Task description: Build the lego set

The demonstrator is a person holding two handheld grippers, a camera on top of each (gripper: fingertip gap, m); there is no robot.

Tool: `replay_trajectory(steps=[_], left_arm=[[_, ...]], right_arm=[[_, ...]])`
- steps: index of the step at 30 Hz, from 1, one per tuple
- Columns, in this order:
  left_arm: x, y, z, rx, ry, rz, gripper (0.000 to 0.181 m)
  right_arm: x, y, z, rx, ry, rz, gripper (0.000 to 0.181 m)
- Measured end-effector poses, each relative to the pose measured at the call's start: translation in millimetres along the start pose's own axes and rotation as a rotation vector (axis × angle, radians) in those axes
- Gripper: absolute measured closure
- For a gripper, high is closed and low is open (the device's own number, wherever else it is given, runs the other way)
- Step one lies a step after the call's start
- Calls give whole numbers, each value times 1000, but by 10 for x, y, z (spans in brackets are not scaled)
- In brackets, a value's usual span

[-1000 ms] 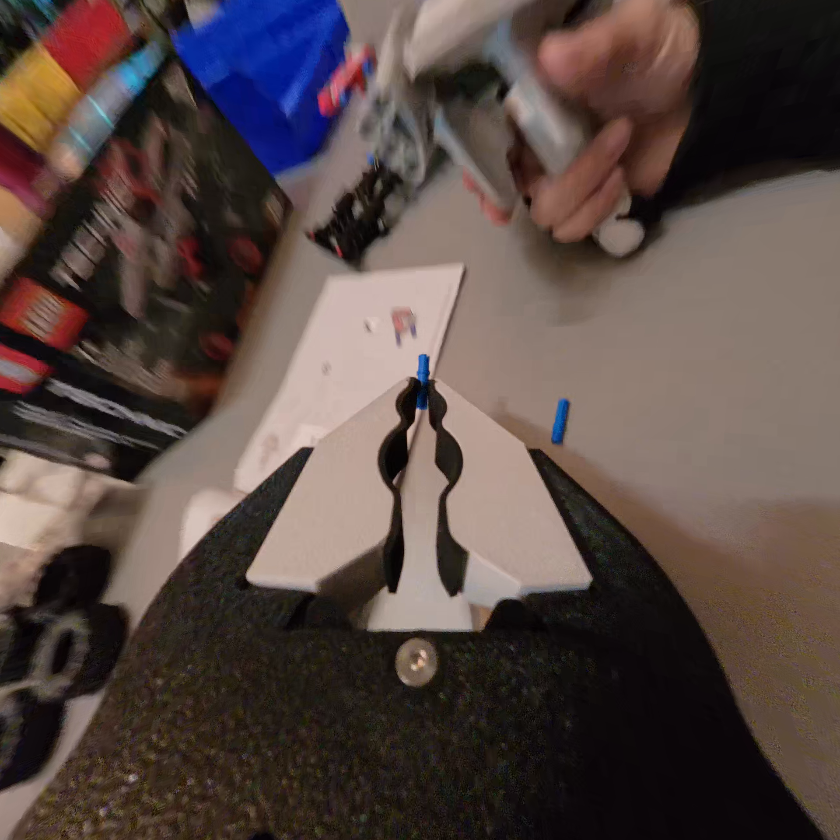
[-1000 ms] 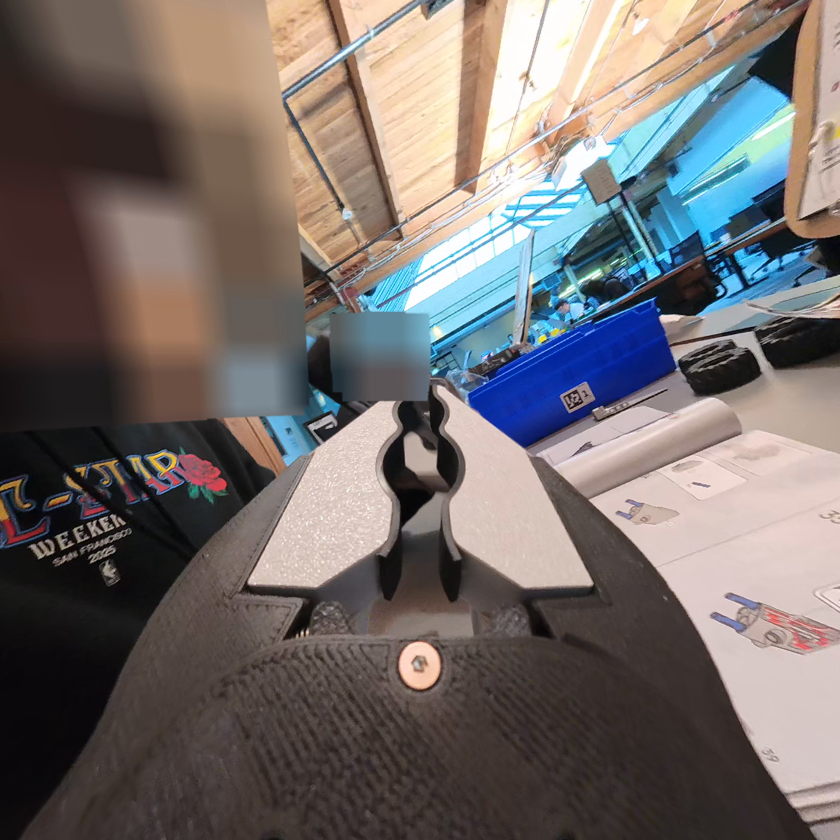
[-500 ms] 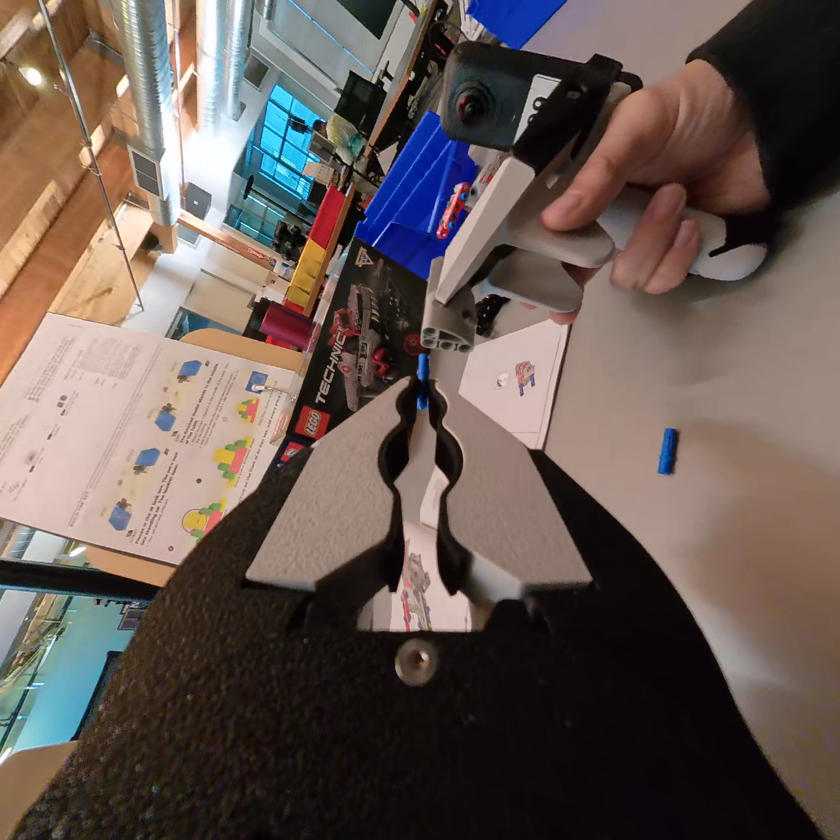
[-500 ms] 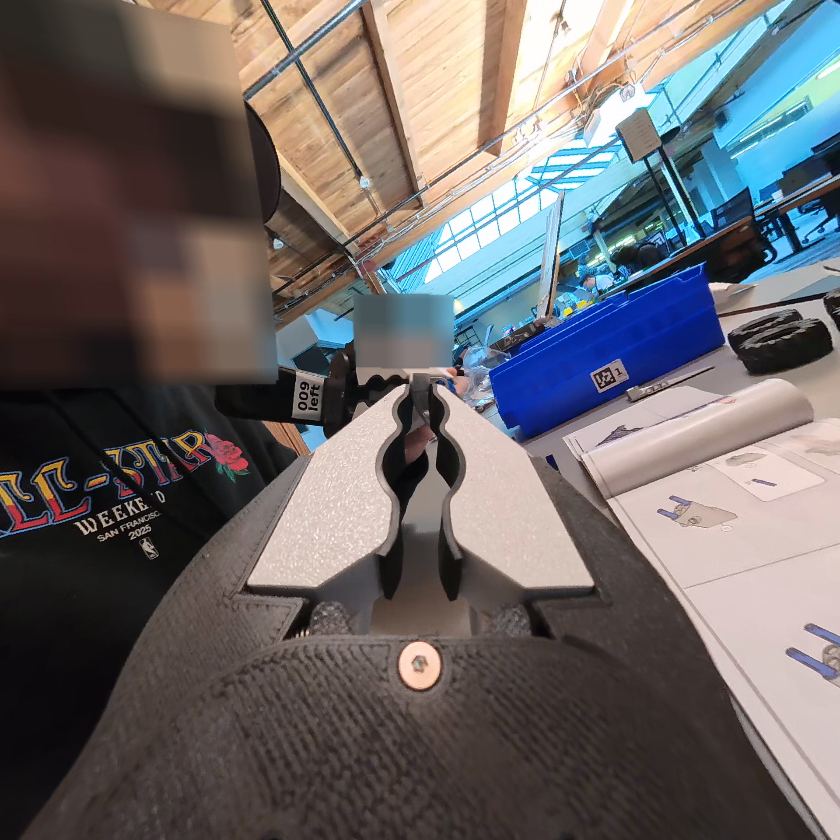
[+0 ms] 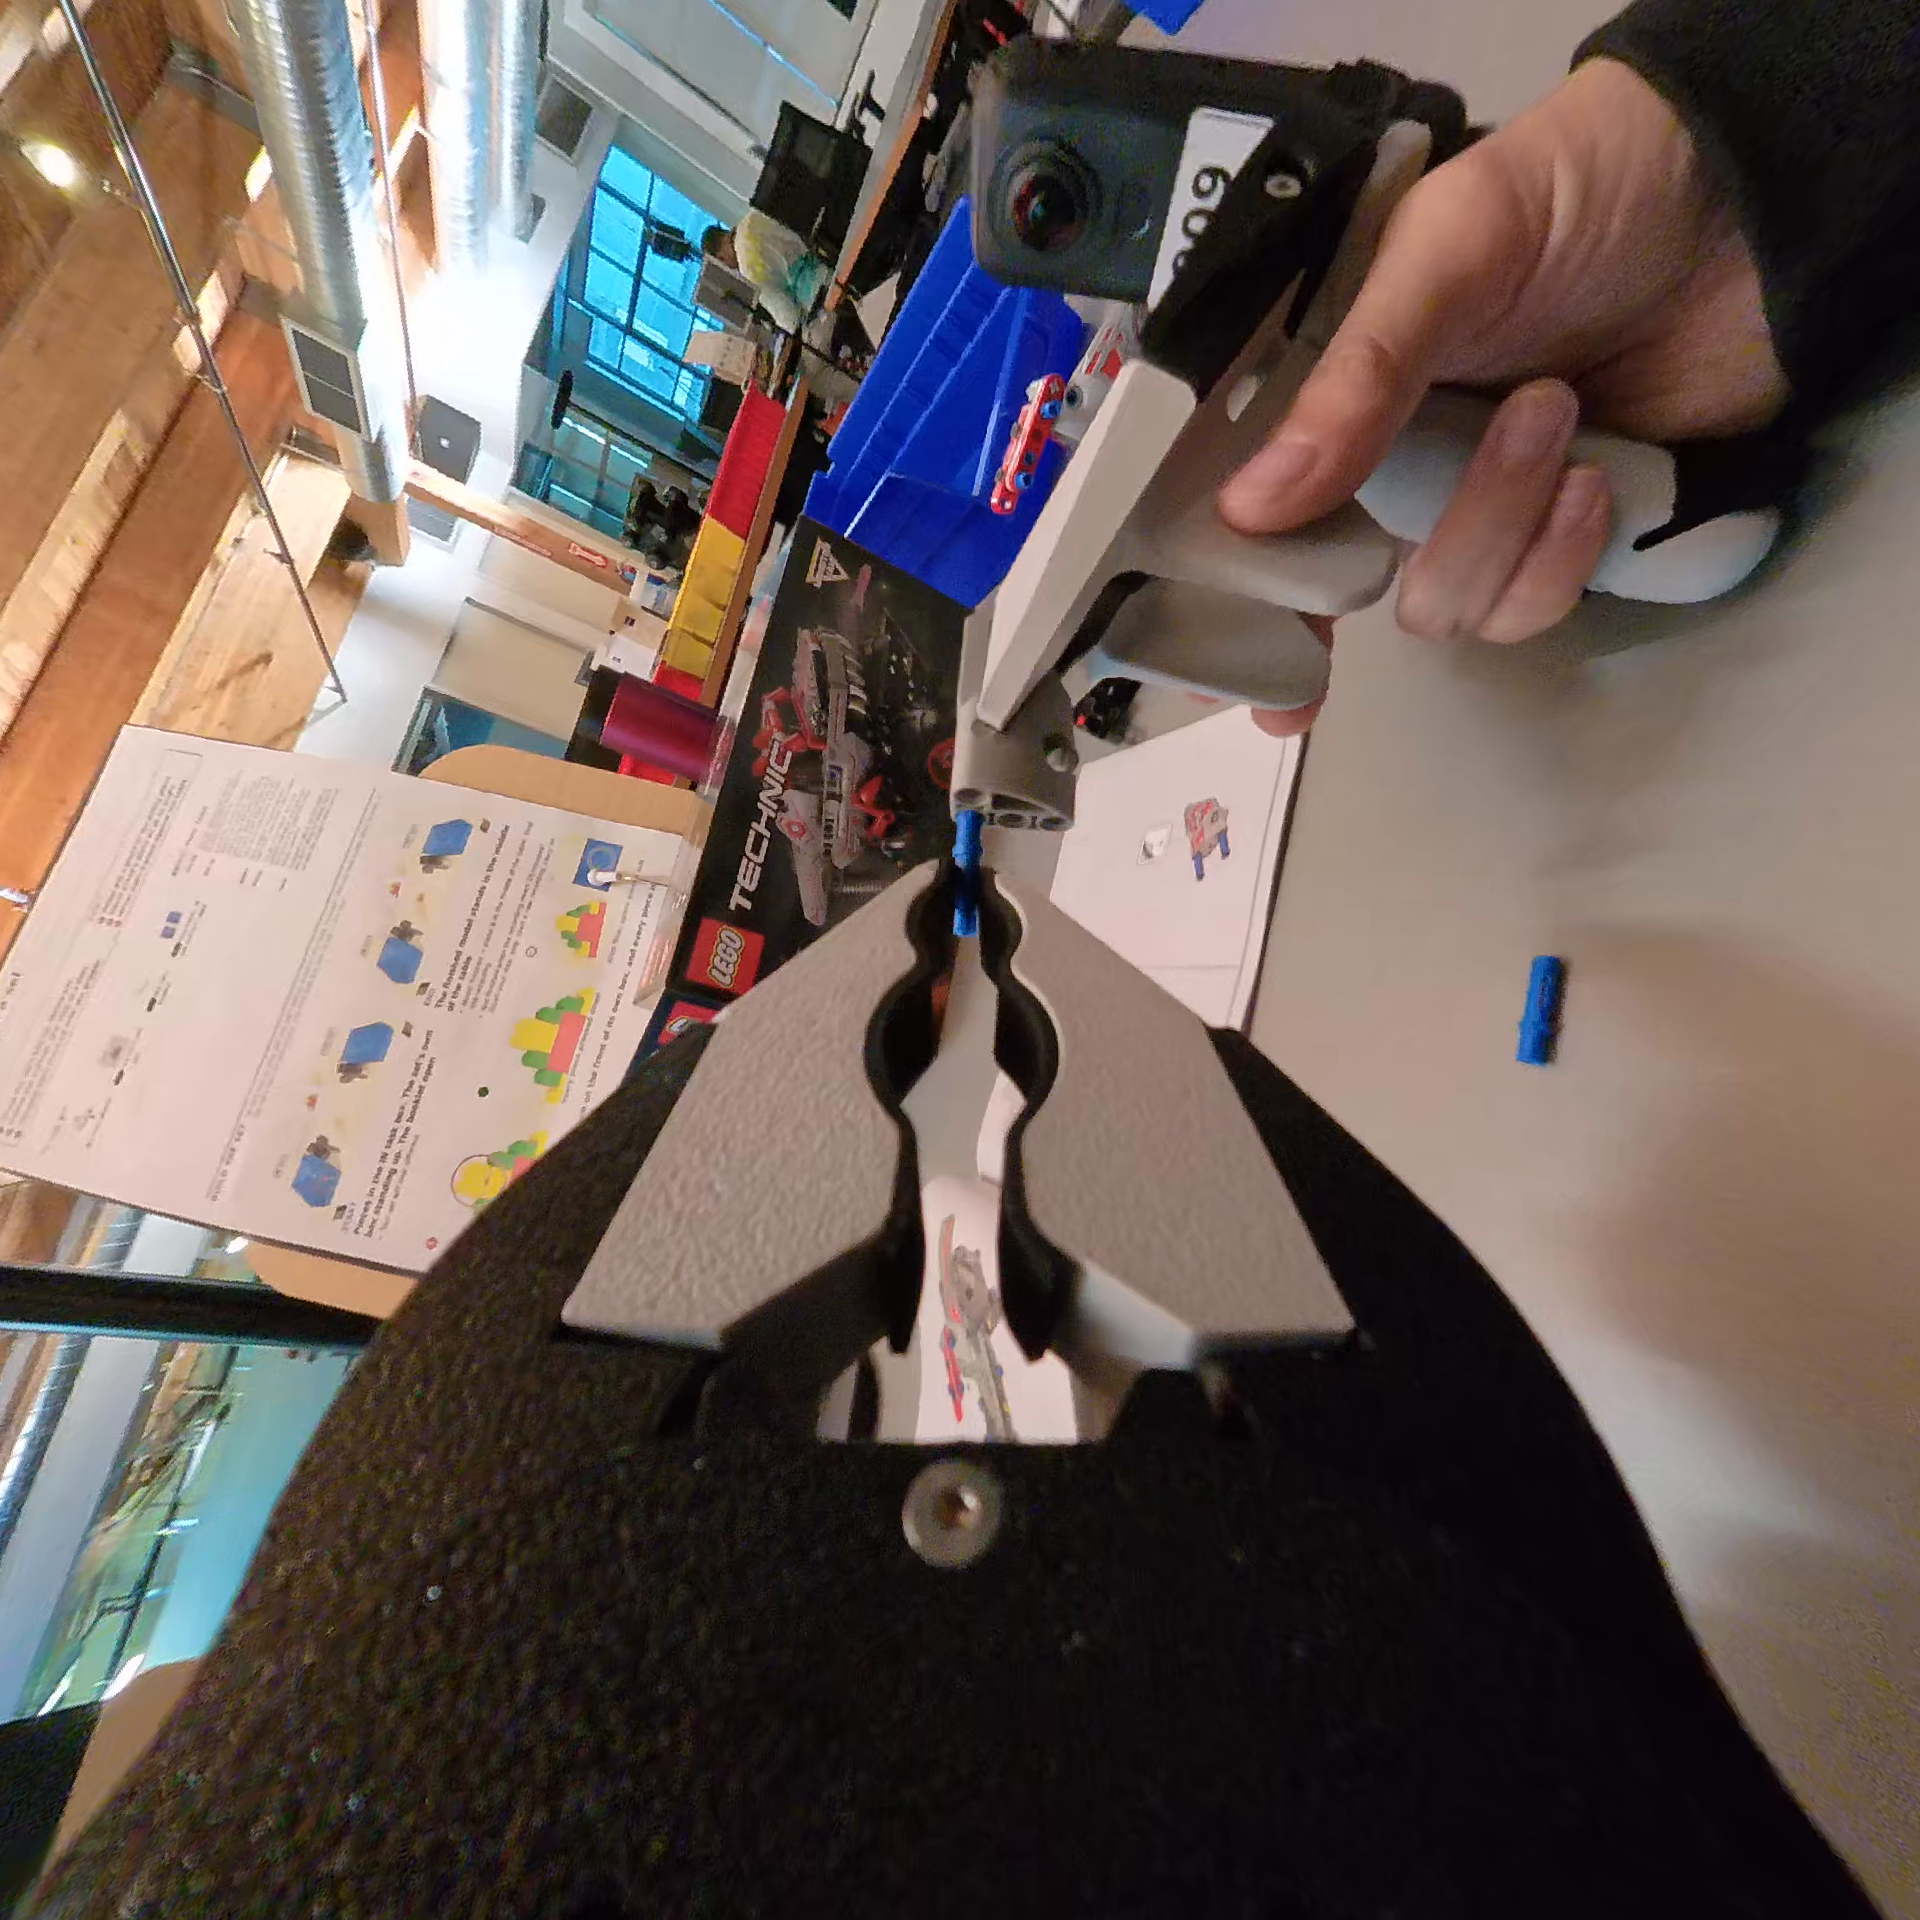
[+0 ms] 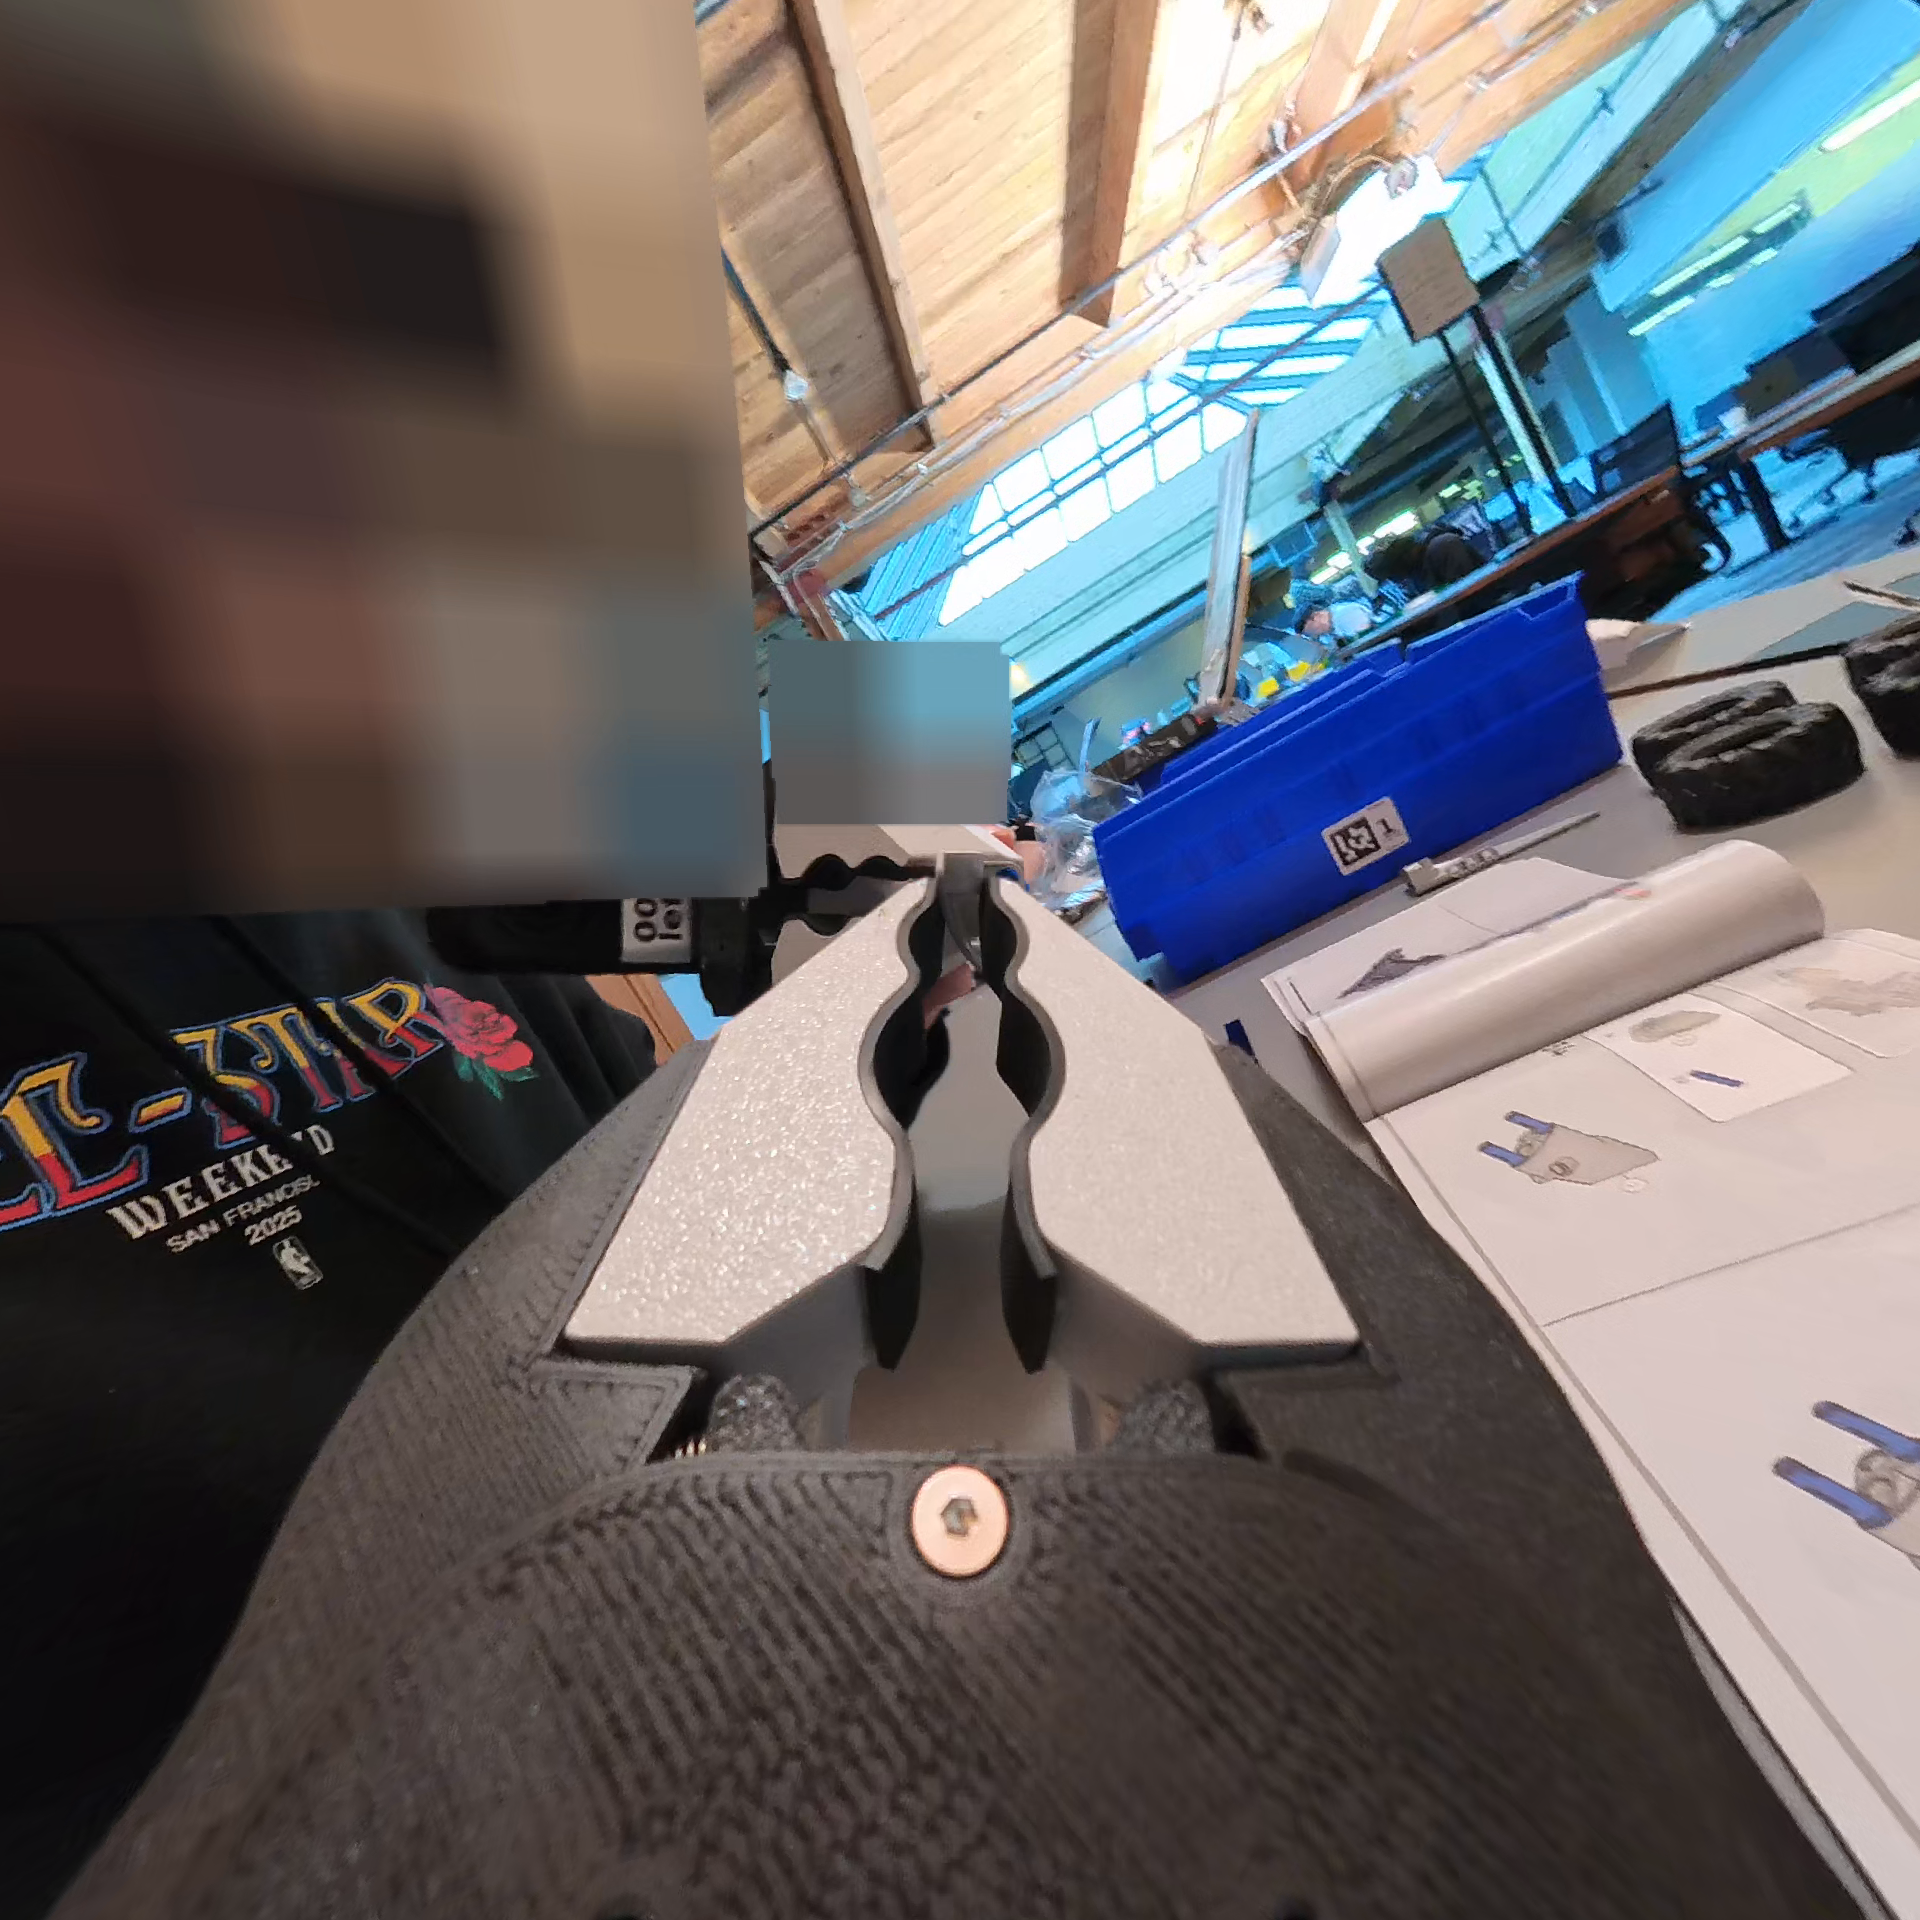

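Observation:
My left gripper (image 5: 966, 896) is shut on a small blue pin (image 5: 966, 871) that sticks out past the fingertips. The pin's far end touches a hole of a grey lego piece (image 5: 1013, 777). In the left wrist view my right gripper (image 5: 1013, 717) comes in from the upper right, held in a hand (image 5: 1538, 312), shut on that grey piece. In the right wrist view the right gripper (image 6: 964, 883) is shut on the same grey piece (image 6: 966, 904), seen edge-on. A second blue pin (image 5: 1539, 1009) lies loose on the grey table (image 5: 1558, 831).
An open instruction booklet (image 6: 1621, 1122) lies on the table, also seen past the left fingers (image 5: 1184, 883). Behind it stand the black set box (image 5: 831, 790) and blue bins (image 6: 1351, 790). Black tyres (image 6: 1745, 758) lie at the far right. A person in a black shirt (image 6: 208, 1195) is close. Both grippers' tips are close together, under 4 cm apart.
Both grippers have lifted off the table and tilted up. The blue pin and the grey piece have come together, from apart to touching end to hole.

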State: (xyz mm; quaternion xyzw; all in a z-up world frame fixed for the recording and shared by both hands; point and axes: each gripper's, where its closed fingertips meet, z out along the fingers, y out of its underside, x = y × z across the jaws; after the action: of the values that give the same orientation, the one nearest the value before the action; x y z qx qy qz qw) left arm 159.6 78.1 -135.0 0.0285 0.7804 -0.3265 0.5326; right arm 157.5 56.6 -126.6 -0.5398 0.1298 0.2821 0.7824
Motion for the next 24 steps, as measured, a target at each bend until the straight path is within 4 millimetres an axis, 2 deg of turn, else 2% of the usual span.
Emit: replay_trajectory(steps=[1,8,13,14,17,18,22,24], left_arm=[[0,3,-2,-8,-4,14,180],[10,-10,-28,-63,-28,121,180],[52,-32,-52,47,85,-126,180],[55,-24,-54,47,87,-120,180],[62,-3,-43,-23,14,74,181],[68,-11,-40,-31,7,91,181],[128,38,-13,-62,27,118,181],[157,43,4,-61,60,43,181]], right_arm=[[-3,3,3,-3,-2,0,177],[-9,27,4,-23,-2,4,176],[-39,56,1,-51,-24,17,176],[-35,65,2,-58,-22,23,176],[-41,87,9,-77,-26,24,176],[-44,86,0,-80,-23,17,176],[-5,148,-8,-143,25,-8,176],[-7,172,-14,-168,31,-18,176]])
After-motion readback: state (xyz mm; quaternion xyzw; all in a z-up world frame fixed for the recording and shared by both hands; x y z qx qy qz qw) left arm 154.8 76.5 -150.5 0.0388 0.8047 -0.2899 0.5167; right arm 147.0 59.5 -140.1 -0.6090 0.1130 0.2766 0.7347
